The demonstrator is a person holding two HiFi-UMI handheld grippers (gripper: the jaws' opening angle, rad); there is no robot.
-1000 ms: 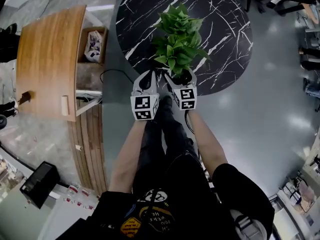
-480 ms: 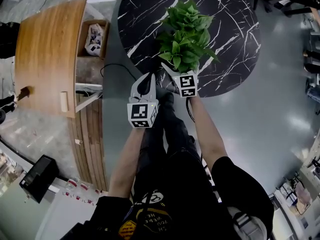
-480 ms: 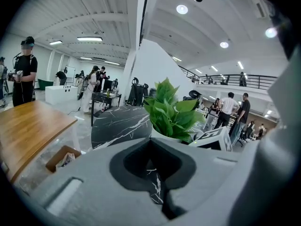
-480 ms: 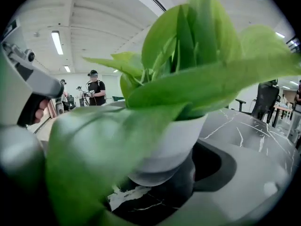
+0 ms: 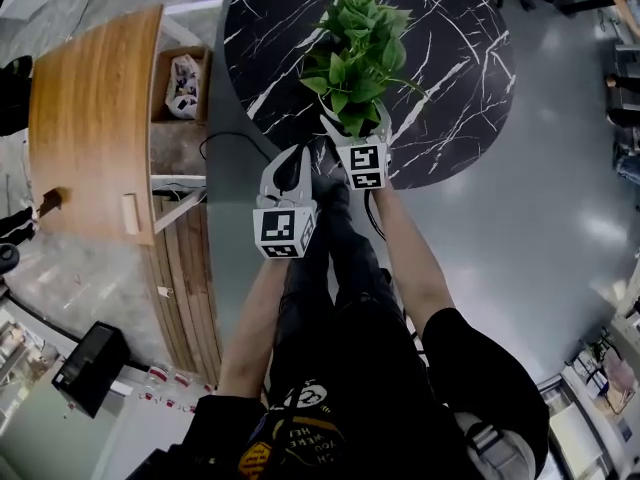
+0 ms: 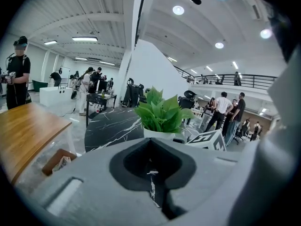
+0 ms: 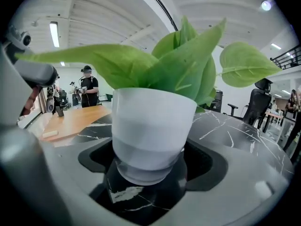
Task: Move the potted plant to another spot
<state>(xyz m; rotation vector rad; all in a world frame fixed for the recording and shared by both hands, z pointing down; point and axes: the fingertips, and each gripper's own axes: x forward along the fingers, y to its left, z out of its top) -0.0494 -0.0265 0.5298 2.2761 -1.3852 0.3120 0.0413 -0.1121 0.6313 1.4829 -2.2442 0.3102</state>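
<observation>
A leafy green potted plant (image 5: 355,53) in a white pot (image 7: 153,126) stands on the round black marble table (image 5: 450,58), near its front edge. My right gripper (image 5: 352,128) reaches under the leaves. Its jaws have just been closing and now sit against both sides of the pot's lower part. The pot's base rests on the tabletop. My left gripper (image 5: 298,153) hangs back to the left, short of the table edge, jaws together and empty. In the left gripper view the plant (image 6: 160,114) is ahead and slightly right.
A curved wooden desk (image 5: 95,118) stands to the left, with a cardboard box (image 5: 185,83) beside it. A cable (image 5: 225,148) lies on the floor between desk and table. Several people (image 6: 233,112) stand in the background, and office chairs sit at the far right.
My right gripper has moved forward from beside the left one to the base of the pot. The left gripper has stayed about where it was.
</observation>
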